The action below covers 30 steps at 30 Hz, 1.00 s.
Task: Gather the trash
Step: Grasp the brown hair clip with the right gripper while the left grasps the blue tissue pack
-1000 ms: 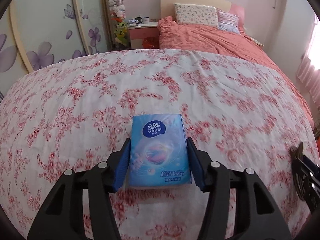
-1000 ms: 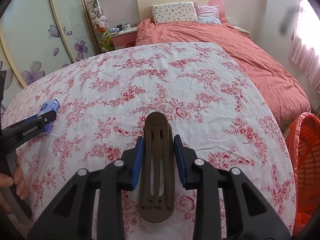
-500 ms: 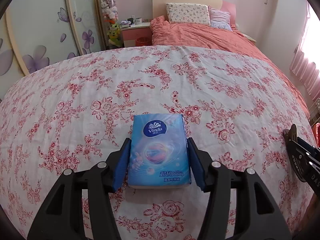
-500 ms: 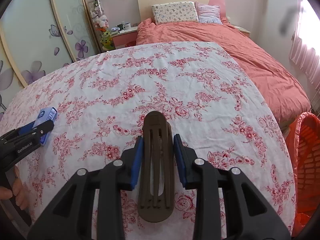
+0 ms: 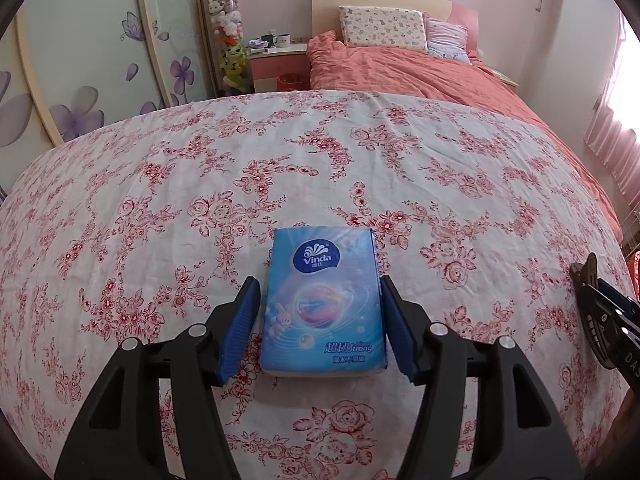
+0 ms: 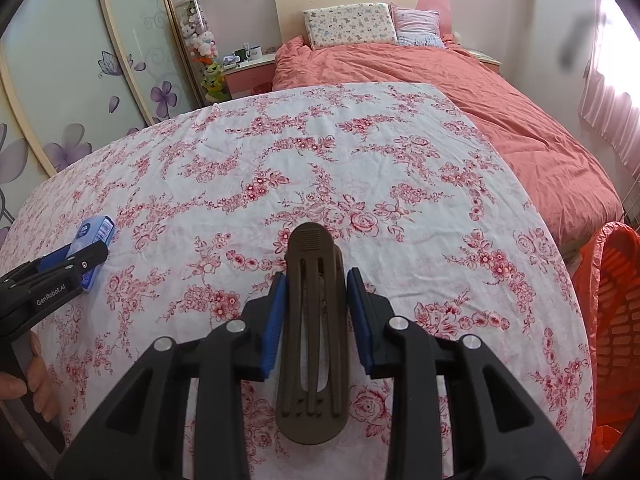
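**A:** Which step is in hand?

**B:** A put-down, by my reading. The left hand-held gripper has its jaws opening; the blue tissue pack lies flat on the flowered tabletop between the pads, with a sliver of daylight showing on each side, so the grip is released.

**A:** And the other side?

**B:** The right hand-held gripper is clenched on a brown slotted clip, its blue pads pressed against both long edges. Taking the tissue pack as landmark, the clip is well off to its right, and the orange basket stands further right again, past the tabletop's edge.

**A:** So what does the next move call for?

**B:** The left one likely has to back straight away from the pack without dragging it. If the clip counts as trash, the right one must swing it out over the basket's mouth before letting go; whether that is intended I cannot tell.
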{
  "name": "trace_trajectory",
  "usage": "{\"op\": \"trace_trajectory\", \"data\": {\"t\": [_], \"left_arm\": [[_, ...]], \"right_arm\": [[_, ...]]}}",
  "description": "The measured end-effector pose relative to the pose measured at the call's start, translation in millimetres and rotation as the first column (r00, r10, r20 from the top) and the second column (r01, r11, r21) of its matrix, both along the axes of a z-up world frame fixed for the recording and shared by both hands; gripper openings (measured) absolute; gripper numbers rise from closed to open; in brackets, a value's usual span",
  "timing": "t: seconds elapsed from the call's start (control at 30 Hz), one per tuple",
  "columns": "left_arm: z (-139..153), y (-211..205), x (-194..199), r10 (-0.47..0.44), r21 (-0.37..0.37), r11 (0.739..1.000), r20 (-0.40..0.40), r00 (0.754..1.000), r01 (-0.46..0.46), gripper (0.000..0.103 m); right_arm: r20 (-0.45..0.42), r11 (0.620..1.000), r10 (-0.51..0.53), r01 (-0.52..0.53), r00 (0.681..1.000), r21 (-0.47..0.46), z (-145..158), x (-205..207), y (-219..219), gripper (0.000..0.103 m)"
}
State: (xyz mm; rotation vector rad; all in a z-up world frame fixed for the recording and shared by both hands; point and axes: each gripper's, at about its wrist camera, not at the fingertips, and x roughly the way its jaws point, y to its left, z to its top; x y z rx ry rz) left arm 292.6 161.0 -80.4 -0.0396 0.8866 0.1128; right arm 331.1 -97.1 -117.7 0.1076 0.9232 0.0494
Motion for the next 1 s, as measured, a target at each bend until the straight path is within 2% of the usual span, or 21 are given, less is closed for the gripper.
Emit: {"op": "trace_trajectory", "data": {"t": [1.0], "left_arm": [[1.0,6.1,0.3,0.007,-0.05,0.999,0.012,1.0,-0.006,0.065]], "right_arm": [[0.001,1.0,0.0,0.0,1.0,0.017,1.5,-0.2,-0.1,0.031]]}}
